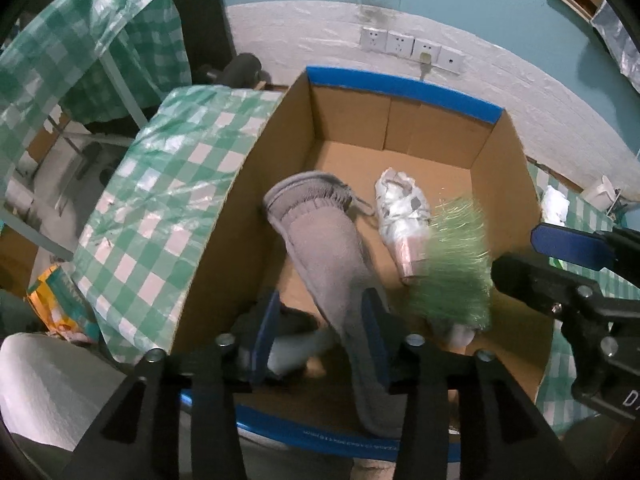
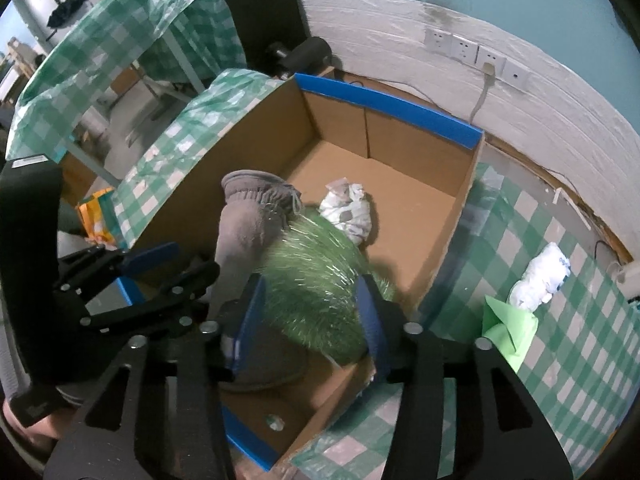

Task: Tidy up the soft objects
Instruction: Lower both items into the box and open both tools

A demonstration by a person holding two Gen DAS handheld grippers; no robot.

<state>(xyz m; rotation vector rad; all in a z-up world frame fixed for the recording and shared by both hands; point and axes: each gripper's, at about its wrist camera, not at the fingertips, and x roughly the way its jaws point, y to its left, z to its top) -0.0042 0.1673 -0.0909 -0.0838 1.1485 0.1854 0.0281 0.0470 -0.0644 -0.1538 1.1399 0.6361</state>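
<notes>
An open cardboard box [image 1: 504, 184] with blue taped rims holds the soft things; it also shows in the right wrist view [image 2: 448, 240]. A grey knitted cloth [image 1: 328, 248] hangs into the box past my left gripper [image 1: 322, 332], whose jaws stand wide with the cloth against the right finger. A green tinsel pom-pom [image 2: 312, 280] lies between the wide jaws of my right gripper [image 2: 310, 320], blurred. A white crumpled bag [image 1: 400, 208] lies on the box floor; it also shows in the right wrist view [image 2: 348, 212].
A green checked plastic cloth [image 1: 168, 208] covers the table around the box. A white packet [image 2: 540, 276] and a green paper [image 2: 508, 328] lie to the right of the box. Wall sockets [image 1: 412, 46] are behind it. A white roll [image 1: 44, 388] is at the lower left.
</notes>
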